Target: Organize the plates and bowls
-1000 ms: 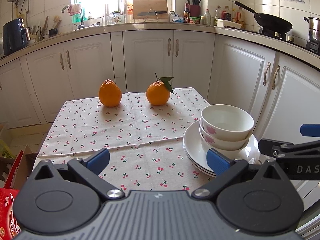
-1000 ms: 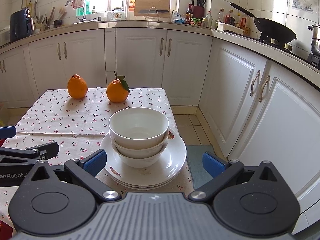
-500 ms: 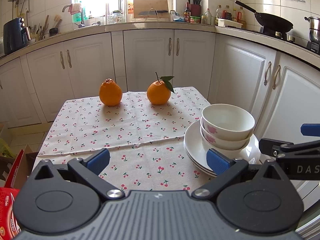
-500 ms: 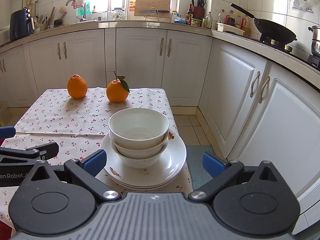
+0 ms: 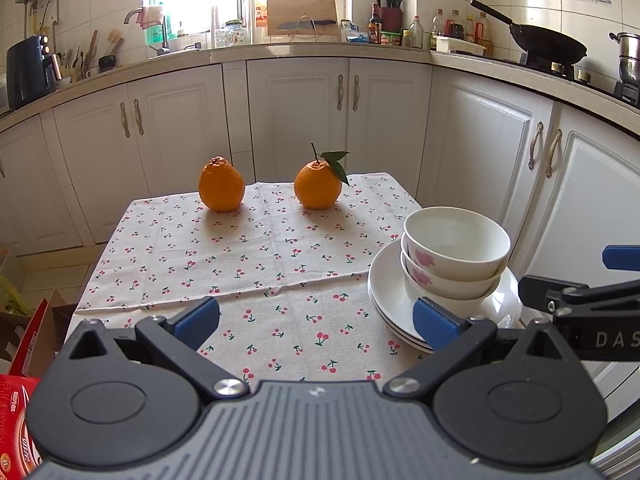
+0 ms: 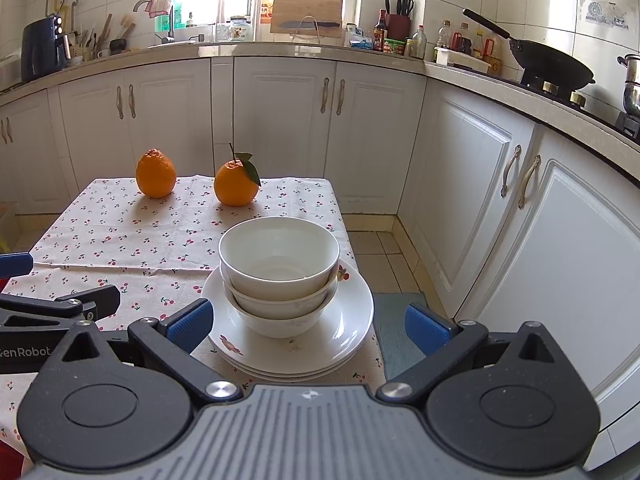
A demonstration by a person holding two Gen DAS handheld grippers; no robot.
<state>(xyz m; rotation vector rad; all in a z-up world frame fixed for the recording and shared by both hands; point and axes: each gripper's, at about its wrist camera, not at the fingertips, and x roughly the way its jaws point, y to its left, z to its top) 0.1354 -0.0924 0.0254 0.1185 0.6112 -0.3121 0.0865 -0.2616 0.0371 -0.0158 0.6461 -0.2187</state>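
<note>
Left wrist view: left gripper (image 5: 316, 320) jaws spread wide, holding nothing, above the cherry-print tablecloth (image 5: 256, 256). Nested bowls (image 5: 454, 256) sit on stacked plates (image 5: 386, 292) at the table's right edge. Two oranges (image 5: 221, 190) at the far end.

Right wrist view: right gripper (image 6: 308, 326) wide open, empty, just before the plates (image 6: 348, 332); bowls (image 6: 279, 268) centred between the fingers.

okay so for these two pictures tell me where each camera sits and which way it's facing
Left wrist: rides the open left gripper, low over the table's near edge, facing the counter; the right gripper's finger shows at right.
Right wrist: rides the open right gripper, facing the stacked bowls on plates; the left gripper's finger shows at left.
Shared: bowls, plates, two oranges, cherry tablecloth.
</note>
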